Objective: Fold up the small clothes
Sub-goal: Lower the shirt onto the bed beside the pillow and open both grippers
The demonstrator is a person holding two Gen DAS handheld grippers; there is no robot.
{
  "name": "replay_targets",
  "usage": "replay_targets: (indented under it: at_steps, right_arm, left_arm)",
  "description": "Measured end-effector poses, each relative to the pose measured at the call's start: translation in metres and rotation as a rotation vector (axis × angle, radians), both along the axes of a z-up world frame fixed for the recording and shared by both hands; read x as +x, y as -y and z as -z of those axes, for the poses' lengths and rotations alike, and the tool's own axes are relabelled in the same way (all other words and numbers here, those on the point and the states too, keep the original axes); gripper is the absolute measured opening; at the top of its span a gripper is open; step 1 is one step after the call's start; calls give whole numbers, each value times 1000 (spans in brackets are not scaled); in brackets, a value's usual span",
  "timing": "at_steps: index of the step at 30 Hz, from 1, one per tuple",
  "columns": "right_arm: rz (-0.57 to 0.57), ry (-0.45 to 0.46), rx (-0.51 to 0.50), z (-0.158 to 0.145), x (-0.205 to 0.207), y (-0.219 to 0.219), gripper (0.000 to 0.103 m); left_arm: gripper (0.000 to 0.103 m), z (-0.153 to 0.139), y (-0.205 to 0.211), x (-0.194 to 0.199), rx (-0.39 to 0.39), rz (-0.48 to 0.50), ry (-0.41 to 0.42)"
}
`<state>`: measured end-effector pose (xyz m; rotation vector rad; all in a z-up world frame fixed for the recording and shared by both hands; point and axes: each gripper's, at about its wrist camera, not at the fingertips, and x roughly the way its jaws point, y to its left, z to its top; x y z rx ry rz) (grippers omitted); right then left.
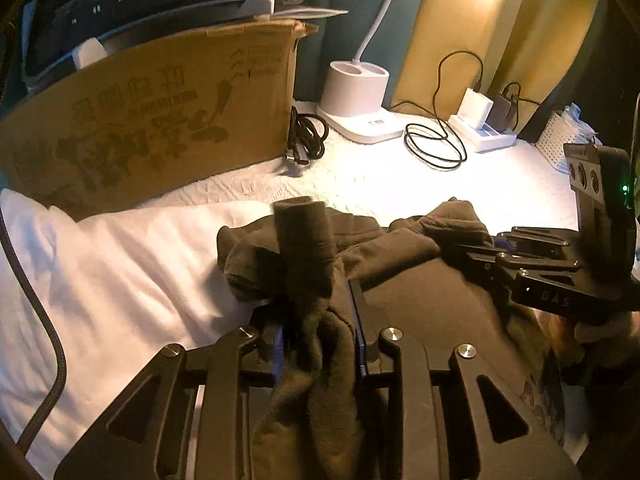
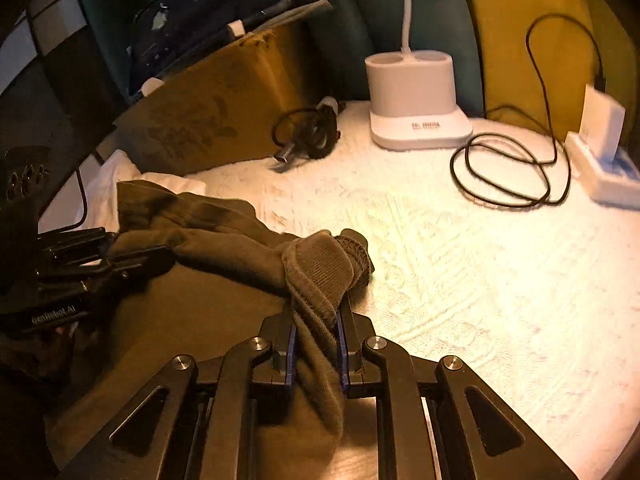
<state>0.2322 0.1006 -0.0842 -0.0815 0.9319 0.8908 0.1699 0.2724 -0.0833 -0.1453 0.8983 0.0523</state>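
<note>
A: Left tool and right tool each clamp one end of the dark sock, draped low over the white-covered counter.

B: Mid-fold, probably; next you lay it flat, then release.

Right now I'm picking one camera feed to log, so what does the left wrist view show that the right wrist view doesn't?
Only the left wrist view shows the white perforated basket at the far right, the dark charger beside the white one, and the lamp's lit glow.

Only the right wrist view shows the left gripper's printed side.

Both share the dark garment bunched between each gripper's fingers, the right gripper, the cardboard box, the white lamp base, the coiled black cable and the white textured cover.
</note>
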Motion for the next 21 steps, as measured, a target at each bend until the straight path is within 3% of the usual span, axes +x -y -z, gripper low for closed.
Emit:
replay_targets:
  at_steps: [2,11,14,18,21]
  right_arm:
    - [15,9,-7,1,2,3,35]
    - [72,14,4,4,7,24,44]
    - [94,36,-19,3,6,29,51]
    - [122,60,-67,3,3,34,67]
    - [130,75,-102,3,0,38,73]
  left_arm:
    - [26,-2,0,1,5,5,-3]
    - [27,-12,-4,-2,47,-49,23]
    - [42,-14,-6,-2,77,-76,21]
    - [42,-23,0,-11,98,-81,23]
    - [42,-34,5,-23,84,-71,47]
